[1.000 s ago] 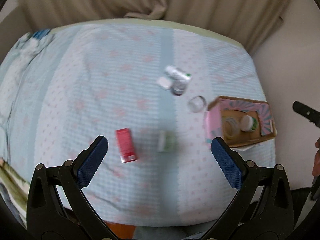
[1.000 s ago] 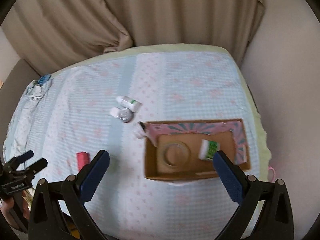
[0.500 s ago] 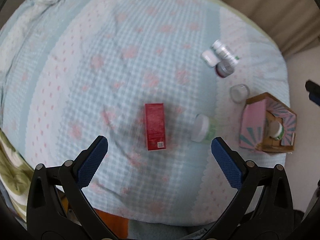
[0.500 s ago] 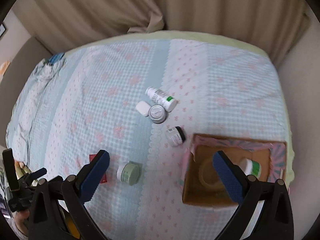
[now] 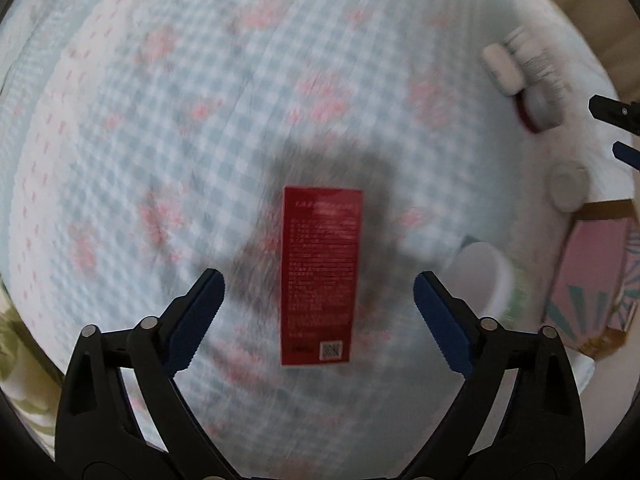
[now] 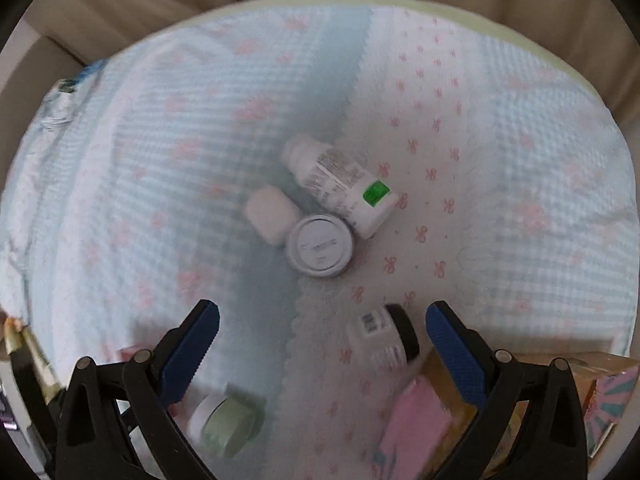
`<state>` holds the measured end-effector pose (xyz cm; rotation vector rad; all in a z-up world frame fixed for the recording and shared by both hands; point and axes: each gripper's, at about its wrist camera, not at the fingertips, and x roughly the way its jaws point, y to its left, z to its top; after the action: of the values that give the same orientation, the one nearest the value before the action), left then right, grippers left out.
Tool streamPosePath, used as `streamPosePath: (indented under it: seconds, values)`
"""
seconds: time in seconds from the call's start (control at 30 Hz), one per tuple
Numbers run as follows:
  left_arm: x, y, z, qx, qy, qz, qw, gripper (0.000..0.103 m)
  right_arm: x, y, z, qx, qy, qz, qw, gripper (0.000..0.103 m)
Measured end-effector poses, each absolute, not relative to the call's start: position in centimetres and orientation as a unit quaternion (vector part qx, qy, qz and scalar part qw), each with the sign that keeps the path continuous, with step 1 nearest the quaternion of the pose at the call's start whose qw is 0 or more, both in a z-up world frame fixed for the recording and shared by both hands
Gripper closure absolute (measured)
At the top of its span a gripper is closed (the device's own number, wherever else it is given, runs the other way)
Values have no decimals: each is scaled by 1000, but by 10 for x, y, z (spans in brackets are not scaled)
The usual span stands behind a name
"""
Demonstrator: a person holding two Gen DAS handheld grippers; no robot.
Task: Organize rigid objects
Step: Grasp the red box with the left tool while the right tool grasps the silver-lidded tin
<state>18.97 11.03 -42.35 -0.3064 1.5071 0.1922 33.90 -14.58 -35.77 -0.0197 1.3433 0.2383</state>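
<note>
Your left tongs [image 5: 319, 304] point down over the red box [image 5: 321, 276] on the bed [image 5: 168, 128]. The box lies flat between the blue pads, which are closing but do not touch it. A white-lidded jar [image 5: 482, 276] lies just right of the box. Your right tongs [image 6: 322, 334] stand wide open and hold nothing. Beyond them a white bottle [image 6: 340, 184] and a round tin [image 6: 320, 246] touch.

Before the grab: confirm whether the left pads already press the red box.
No: the red box lies flat between the closing left gripper, clear of both pads.
</note>
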Motion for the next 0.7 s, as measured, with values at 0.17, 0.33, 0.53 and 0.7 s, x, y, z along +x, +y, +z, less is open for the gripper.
streamPosePath:
  seconds: [0.17,0.33,0.53,0.7]
  values:
    - [191,107,-446,-133,691,101,704,17,357,-138,-398,-22,639,102,762,0]
    - [204,96,-460,-124,696,97,700,26,377,-133,-422,-25,656,100,747,7]
    - [222,81,-466,-115,701,97,697,34,395,-124,-438,-21,671,101,734,18]
    - [241,73,-470,-107,708,97,691,55,416,-121,-447,1,684,95,724,37]
